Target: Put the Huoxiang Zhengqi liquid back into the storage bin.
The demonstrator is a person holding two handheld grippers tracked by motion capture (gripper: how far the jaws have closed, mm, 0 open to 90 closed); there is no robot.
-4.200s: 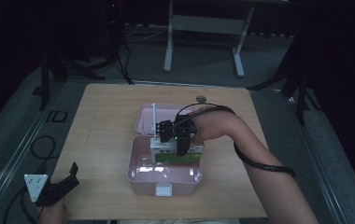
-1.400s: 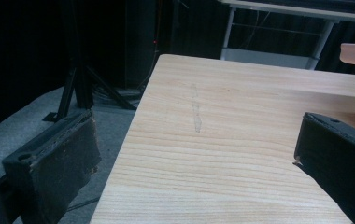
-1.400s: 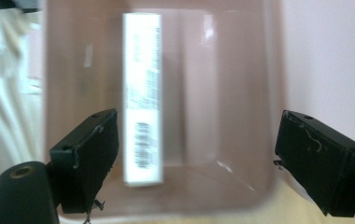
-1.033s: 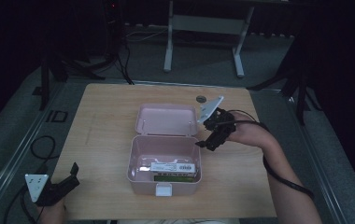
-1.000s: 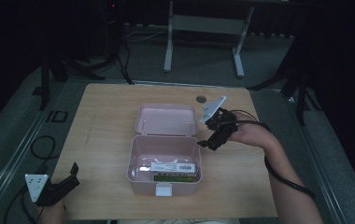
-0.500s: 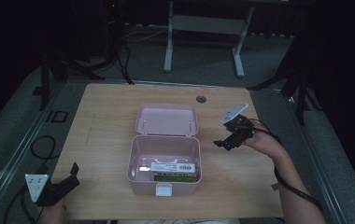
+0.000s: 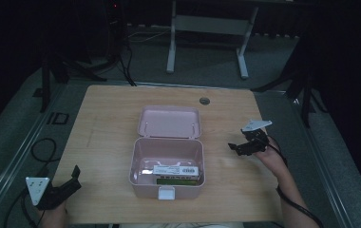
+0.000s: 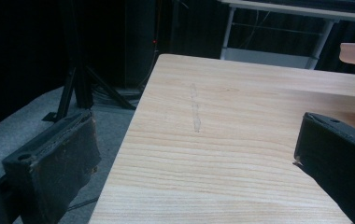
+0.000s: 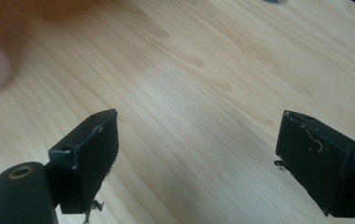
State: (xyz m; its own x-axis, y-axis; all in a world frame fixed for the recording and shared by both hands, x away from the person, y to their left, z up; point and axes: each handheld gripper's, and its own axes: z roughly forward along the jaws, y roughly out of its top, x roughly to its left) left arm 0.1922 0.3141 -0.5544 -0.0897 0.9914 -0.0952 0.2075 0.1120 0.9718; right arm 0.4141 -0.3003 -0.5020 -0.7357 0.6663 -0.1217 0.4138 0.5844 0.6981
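While the left gripper (image 7: pixel 69 183) is hanging off the near left corner of the pale wooden table (image 7: pixel 102 123), jaws parted and empty, an open pink box (image 7: pixel 166 164) is sitting mid-table holding a white-labelled packet (image 7: pixel 174 170), print unreadable. Right gripper (image 7: pixel 239 148) is hovering beside it, splayed, empty. Beyond, grey carpet, cables and stand legs are lying in darkness.
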